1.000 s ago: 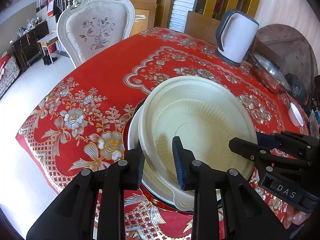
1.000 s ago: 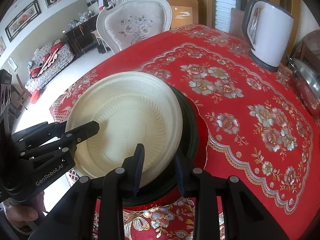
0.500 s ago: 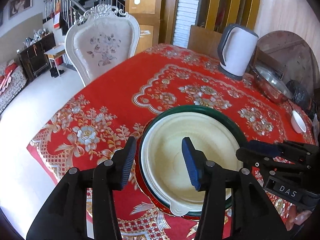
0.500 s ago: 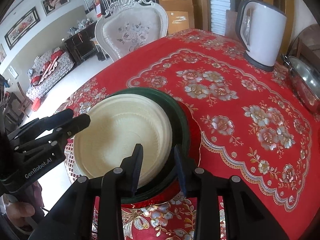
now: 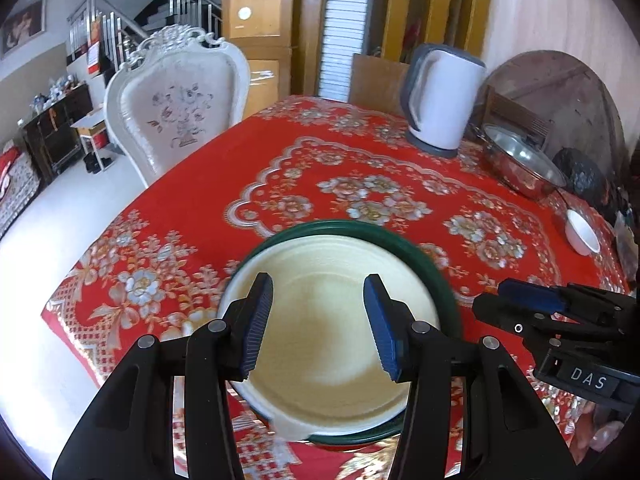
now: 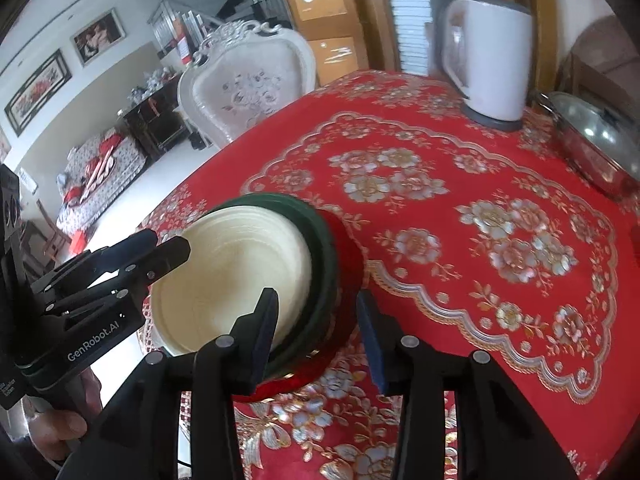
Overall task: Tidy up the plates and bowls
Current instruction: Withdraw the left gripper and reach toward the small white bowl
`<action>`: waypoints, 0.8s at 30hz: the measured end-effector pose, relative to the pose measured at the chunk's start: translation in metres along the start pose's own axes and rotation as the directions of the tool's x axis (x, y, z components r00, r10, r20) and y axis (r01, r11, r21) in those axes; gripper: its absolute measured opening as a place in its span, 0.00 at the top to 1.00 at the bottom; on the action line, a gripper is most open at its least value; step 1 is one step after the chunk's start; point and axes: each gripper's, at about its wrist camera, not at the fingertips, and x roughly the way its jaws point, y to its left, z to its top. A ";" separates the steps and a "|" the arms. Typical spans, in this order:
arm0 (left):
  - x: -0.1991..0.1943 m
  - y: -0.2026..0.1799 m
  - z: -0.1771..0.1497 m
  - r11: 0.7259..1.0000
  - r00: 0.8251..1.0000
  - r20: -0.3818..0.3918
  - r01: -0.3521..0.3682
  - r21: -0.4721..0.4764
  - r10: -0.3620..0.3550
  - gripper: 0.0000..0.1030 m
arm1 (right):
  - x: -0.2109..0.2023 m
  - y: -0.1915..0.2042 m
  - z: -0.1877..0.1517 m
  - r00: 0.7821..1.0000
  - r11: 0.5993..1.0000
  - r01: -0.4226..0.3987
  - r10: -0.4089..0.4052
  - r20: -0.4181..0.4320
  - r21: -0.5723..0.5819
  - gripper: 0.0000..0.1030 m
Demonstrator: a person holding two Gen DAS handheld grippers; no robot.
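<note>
A cream plate [image 5: 324, 344] lies flat in a dark green plate [image 5: 436, 276], on a red plate at the table's near edge. My left gripper [image 5: 318, 324] is open and empty, raised above the cream plate. In the right wrist view the cream plate [image 6: 228, 276] sits in the green plate [image 6: 324, 264] on the red plate [image 6: 352, 280]. My right gripper [image 6: 316, 322] is open and empty, above the stack's right rim. The right gripper also shows in the left wrist view [image 5: 532, 304].
A white kettle [image 5: 440, 100] stands at the table's far side. A steel pan [image 5: 520, 164] and a small white bowl [image 5: 582, 232] sit at the right. A white chair [image 5: 176, 100] stands beyond the far left edge. The red floral tablecloth [image 6: 460, 240] covers the table.
The left gripper let go of the cream plate, which dropped flat into the green plate. Both grippers opened wider and rose back from the stack.
</note>
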 end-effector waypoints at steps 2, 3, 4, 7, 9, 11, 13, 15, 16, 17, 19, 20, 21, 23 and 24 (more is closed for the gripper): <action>0.001 -0.012 0.002 1.000 1.000 0.003 0.009 0.019 -0.010 0.54 | -0.004 -0.012 -0.003 1.000 1.000 0.010 -0.010 0.002 0.025 0.60; 0.003 -0.019 0.003 0.999 1.000 0.002 0.019 0.031 -0.019 0.54 | -0.006 -0.016 -0.004 1.000 0.999 0.015 -0.015 0.003 0.034 0.60; 0.004 -0.024 0.003 0.999 1.000 0.003 0.023 0.038 -0.023 0.54 | -0.008 -0.023 -0.006 1.000 0.999 0.024 -0.024 0.006 0.048 0.60; 0.008 -0.044 0.006 0.997 0.999 -0.001 0.041 0.068 -0.041 0.54 | -0.015 -0.039 -0.009 0.999 0.996 0.039 -0.040 0.010 0.078 0.60; 0.010 -0.055 0.006 0.995 0.998 -0.002 0.056 0.083 -0.056 0.54 | -0.021 -0.052 -0.013 0.998 0.993 0.052 -0.054 0.016 0.102 0.60; 0.013 -0.071 0.007 0.992 0.998 -0.003 0.067 0.105 -0.067 0.54 | -0.028 -0.066 -0.017 0.998 0.989 0.063 -0.066 0.023 0.132 0.60; 0.017 -0.085 0.008 0.989 0.996 -0.010 0.085 0.121 -0.084 0.54 | -0.033 -0.079 -0.020 0.997 0.985 0.073 -0.077 0.025 0.154 0.60; 0.022 -0.103 0.009 0.984 0.995 -0.016 0.100 0.144 -0.099 0.54 | -0.039 -0.094 -0.024 0.995 0.980 0.084 -0.091 0.029 0.182 0.60; 0.024 -0.109 0.010 0.983 0.994 -0.019 0.106 0.152 -0.105 0.54 | -0.041 -0.100 -0.026 0.995 0.977 0.090 -0.098 0.030 0.193 0.60; 0.027 -0.118 0.011 0.980 0.993 -0.025 0.119 0.161 -0.117 0.54 | -0.045 -0.110 -0.029 0.994 0.973 0.099 -0.108 0.030 0.208 0.60; 0.033 -0.136 0.011 0.974 0.990 -0.036 0.139 0.181 -0.135 0.54 | -0.051 -0.125 -0.033 0.992 0.966 0.114 -0.124 0.030 0.231 0.60; 0.037 -0.146 0.012 0.970 0.989 -0.043 0.148 0.193 -0.142 0.54 | -0.054 -0.133 -0.035 0.991 0.962 0.122 -0.133 0.032 0.244 0.60; 0.040 -0.152 0.013 0.968 0.988 -0.047 0.153 0.200 -0.147 0.54 | -0.057 -0.139 -0.037 0.990 0.959 0.127 -0.139 0.032 0.253 0.60; 0.046 -0.170 0.015 0.960 0.985 -0.060 0.171 0.220 -0.162 0.54 | -0.063 -0.156 -0.040 0.987 0.950 0.143 -0.158 0.032 0.279 0.60; 0.050 -0.181 0.017 0.956 0.982 -0.070 0.188 0.225 -0.176 0.54 | -0.068 -0.166 -0.042 0.985 0.943 0.154 -0.171 0.034 0.294 0.60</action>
